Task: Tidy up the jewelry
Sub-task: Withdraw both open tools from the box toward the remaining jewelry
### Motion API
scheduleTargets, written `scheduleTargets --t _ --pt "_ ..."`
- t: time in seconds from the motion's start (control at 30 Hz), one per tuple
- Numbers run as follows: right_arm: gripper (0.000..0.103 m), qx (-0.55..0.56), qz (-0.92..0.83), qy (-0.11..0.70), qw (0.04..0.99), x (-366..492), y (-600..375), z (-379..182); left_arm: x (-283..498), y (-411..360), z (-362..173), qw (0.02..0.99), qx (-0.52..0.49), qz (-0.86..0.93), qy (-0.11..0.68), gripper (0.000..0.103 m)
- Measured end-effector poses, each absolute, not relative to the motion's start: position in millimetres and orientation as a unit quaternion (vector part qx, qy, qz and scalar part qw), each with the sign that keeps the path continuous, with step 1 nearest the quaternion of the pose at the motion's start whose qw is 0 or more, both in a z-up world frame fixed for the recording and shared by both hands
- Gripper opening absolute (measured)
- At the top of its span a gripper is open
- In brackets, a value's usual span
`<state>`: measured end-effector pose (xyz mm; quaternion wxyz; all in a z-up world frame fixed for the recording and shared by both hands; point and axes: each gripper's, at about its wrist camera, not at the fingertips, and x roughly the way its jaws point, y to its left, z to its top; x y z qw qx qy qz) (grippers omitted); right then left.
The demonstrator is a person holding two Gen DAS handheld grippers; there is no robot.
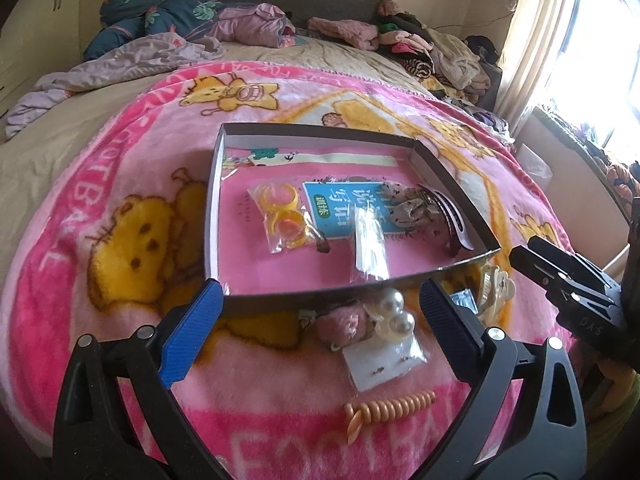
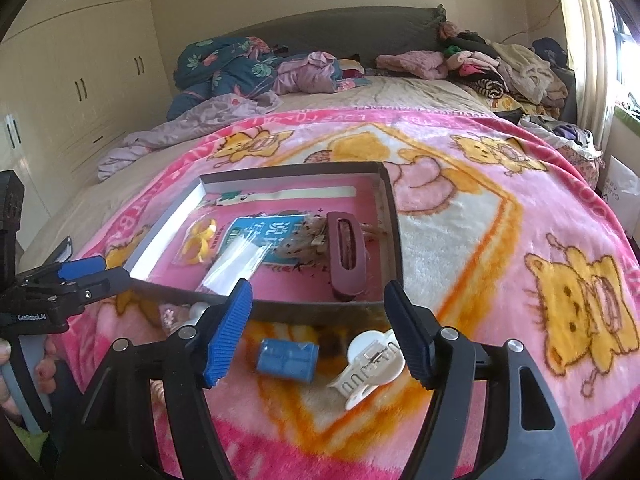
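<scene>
The left tool (image 1: pixel 320 312) hangs wide open and empty above pearls (image 1: pixel 394 308), an earring card (image 1: pixel 384 364) and a coil tie (image 1: pixel 390 404) on the bed's blanket (image 1: pixel 120 160). Behind them a box (image 1: pixel 216 184) holds bagged rings (image 1: pixel 280 216) and a clip (image 1: pixel 450 216).

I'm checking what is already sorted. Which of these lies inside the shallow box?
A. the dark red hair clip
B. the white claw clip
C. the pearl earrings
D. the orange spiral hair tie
A: the dark red hair clip lies inside the box, near its right wall; the other three lie on the blanket outside.
</scene>
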<state>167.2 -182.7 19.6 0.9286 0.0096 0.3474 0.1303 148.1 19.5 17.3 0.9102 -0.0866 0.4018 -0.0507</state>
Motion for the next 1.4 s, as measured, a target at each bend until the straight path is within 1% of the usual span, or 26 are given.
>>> scheduleTargets --t 0.4,0.87,1.4 --pt "0.066 -0.006 0.145 0.346 0.927 146 -170 22 123 33 10 0.909 -0.089 -0.038 0.406 0.090" --pt "0.066 -0.013 0.158 0.368 0.916 126 -164 3 105 37 -4 0.900 -0.088 -0.029 0.425 0.090" --pt "0.066 0.013 0.135 0.396 0.908 120 -196 -25 128 17 -32 0.889 -0.057 -0.023 0.453 0.090"
